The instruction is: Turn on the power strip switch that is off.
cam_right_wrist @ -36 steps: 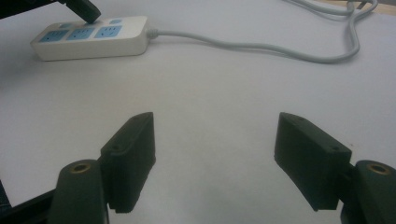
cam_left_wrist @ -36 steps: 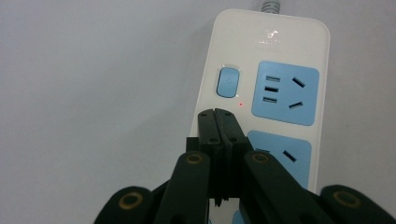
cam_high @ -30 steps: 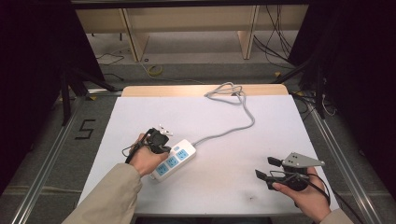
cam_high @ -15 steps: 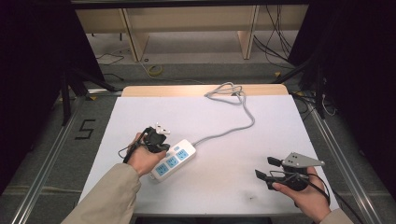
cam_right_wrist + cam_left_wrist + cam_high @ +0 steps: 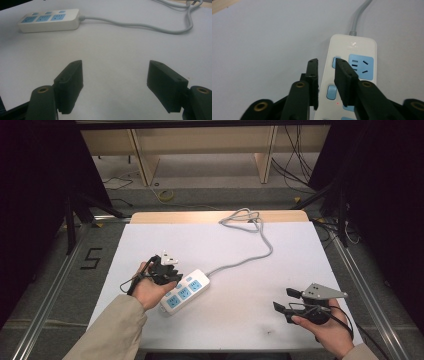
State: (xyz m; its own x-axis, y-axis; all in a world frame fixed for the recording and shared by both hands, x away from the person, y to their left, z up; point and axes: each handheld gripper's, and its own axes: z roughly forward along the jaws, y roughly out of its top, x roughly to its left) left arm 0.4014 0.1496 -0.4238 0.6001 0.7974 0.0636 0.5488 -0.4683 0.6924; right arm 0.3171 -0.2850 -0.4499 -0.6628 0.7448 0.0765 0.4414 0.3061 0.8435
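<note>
Your left gripper (image 5: 327,72) hovered over the power strip (image 5: 186,290), near-left on the table (image 5: 250,250).
Its own view showed jaws narrowly parted above a blue switch (image 5: 332,92) and a red dot; your right gripper (image 5: 115,82) stood spread wide. No readable writing.

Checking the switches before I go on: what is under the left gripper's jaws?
The left gripper hovers over the power strip, jaws nearly shut above its small blue switch buttons. The right jaw covers part of the top button; contact cannot be told.
</note>
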